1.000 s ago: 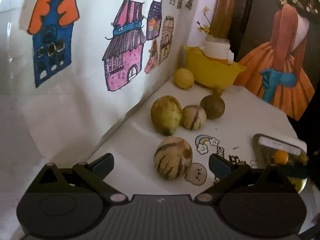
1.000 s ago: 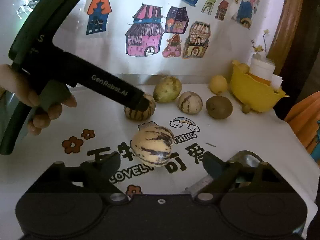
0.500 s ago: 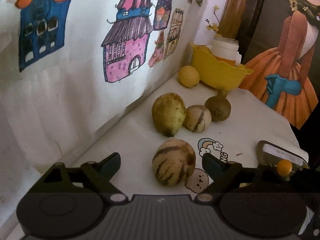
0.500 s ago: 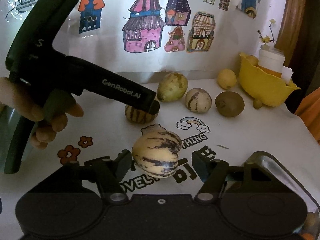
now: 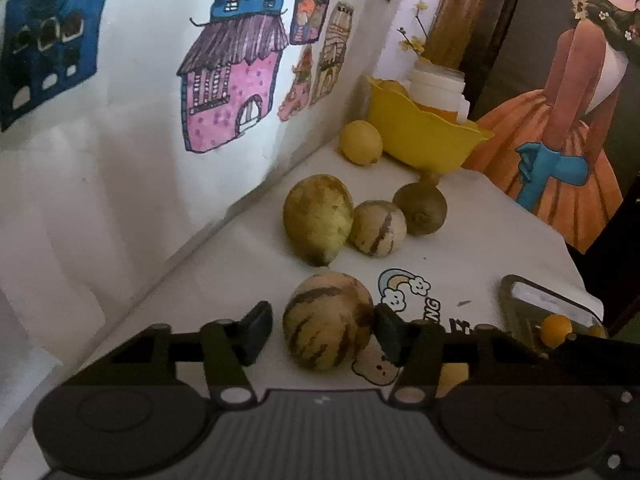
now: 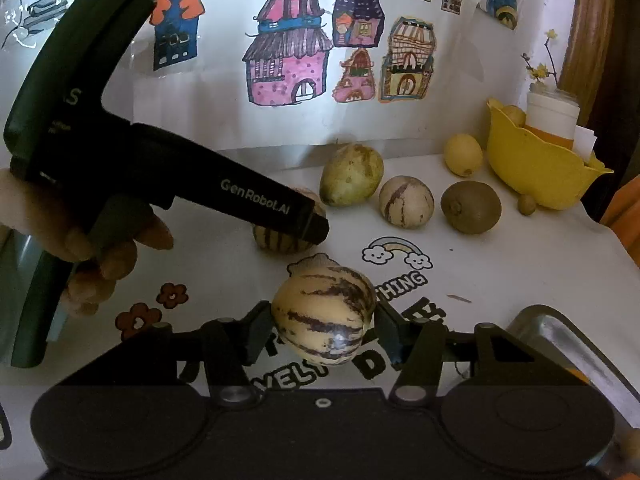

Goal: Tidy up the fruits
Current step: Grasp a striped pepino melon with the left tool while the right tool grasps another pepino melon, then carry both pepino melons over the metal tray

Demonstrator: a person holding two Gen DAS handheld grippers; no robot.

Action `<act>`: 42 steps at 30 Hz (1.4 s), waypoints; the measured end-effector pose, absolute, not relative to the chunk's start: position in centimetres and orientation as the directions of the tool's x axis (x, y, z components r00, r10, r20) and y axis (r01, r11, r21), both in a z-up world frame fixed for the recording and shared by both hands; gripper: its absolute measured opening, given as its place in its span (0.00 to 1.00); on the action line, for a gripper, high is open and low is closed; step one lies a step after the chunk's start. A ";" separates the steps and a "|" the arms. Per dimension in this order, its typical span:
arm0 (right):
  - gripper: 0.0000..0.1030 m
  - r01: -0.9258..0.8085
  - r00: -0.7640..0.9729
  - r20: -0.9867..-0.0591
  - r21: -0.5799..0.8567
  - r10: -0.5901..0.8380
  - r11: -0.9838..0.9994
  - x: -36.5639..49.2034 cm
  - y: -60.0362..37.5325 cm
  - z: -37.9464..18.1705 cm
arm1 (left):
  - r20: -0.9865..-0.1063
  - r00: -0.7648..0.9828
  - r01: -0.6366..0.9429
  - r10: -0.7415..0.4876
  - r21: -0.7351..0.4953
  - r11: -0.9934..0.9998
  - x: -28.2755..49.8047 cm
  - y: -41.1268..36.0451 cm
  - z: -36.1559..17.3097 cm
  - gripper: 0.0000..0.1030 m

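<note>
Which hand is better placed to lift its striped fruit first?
Right. Both jaws have just been closing, but the right gripper touches its pale striped fruit on both sides, while the left gripper shows a gap beside its darker fruit.

Between our left jaws sits a tan, brown-striped melon [image 5: 326,322], one pad touching its side, the other just beside it. Our right jaws flank a pale cream, purple-striped melon [image 6: 324,316], touching both sides as it rests on the tabletop [image 6: 500,272].
</note>
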State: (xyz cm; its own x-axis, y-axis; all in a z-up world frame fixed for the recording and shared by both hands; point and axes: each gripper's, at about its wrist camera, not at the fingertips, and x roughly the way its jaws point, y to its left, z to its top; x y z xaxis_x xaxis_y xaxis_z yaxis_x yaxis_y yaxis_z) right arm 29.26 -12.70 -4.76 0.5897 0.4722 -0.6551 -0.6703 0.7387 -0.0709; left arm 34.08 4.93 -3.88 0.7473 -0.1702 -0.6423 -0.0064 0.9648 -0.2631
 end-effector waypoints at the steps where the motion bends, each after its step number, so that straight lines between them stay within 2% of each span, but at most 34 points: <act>1: 0.56 -0.670 0.589 -0.655 -0.068 0.473 0.739 29.3 -12.7 -4.8 | -0.642 0.746 -0.002 -0.179 -0.270 0.963 34.1 5.0 -3.9 0.52; 25: 0.54 -0.665 0.575 -0.648 -0.015 0.499 0.747 30.4 -12.9 -5.6 | -0.623 0.752 -0.012 -0.214 -0.338 0.941 33.9 6.0 -4.2 0.49; 36: 0.57 -0.660 0.571 -0.644 0.009 0.509 0.751 30.7 -13.2 -5.8 | -0.621 0.752 -0.035 -0.220 -0.371 0.928 33.9 6.3 -4.2 0.49; 42: 0.62 -0.656 0.562 -0.644 0.035 0.519 0.754 31.1 -13.4 -6.0 | -0.621 0.754 -0.039 -0.214 -0.367 0.929 33.9 6.1 -4.2 0.49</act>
State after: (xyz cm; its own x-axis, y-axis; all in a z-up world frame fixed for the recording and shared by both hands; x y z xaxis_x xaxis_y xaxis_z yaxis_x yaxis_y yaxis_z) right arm 31.11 -13.45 -5.98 0.5619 0.5194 -0.6438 -0.6563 0.7537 0.0353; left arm 33.86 6.12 -4.19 0.7537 -0.2141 -0.6213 -0.0386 0.9294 -0.3670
